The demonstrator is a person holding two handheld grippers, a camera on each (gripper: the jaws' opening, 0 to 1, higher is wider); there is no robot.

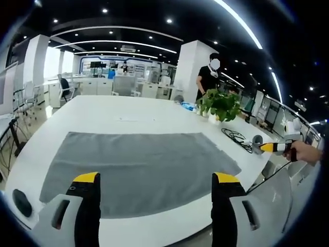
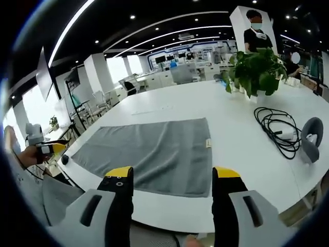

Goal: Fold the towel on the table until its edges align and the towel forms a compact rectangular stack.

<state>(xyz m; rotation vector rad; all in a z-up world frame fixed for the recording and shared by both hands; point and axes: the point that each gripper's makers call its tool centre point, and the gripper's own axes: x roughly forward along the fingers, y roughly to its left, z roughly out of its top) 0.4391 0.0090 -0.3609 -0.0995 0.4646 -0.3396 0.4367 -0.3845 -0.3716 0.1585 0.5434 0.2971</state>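
The grey towel (image 1: 141, 167) lies spread flat and unfolded on the white table (image 1: 128, 116), near the edge closest to me. My left gripper (image 1: 157, 180) hangs just short of the towel's near edge, jaws wide apart and holding nothing. My right gripper (image 2: 169, 175) hangs over the near edge of the towel (image 2: 154, 152), jaws also spread and empty. Beyond the towel stands a potted plant (image 2: 257, 69); beside the plant lies a coiled black cable (image 2: 277, 128).
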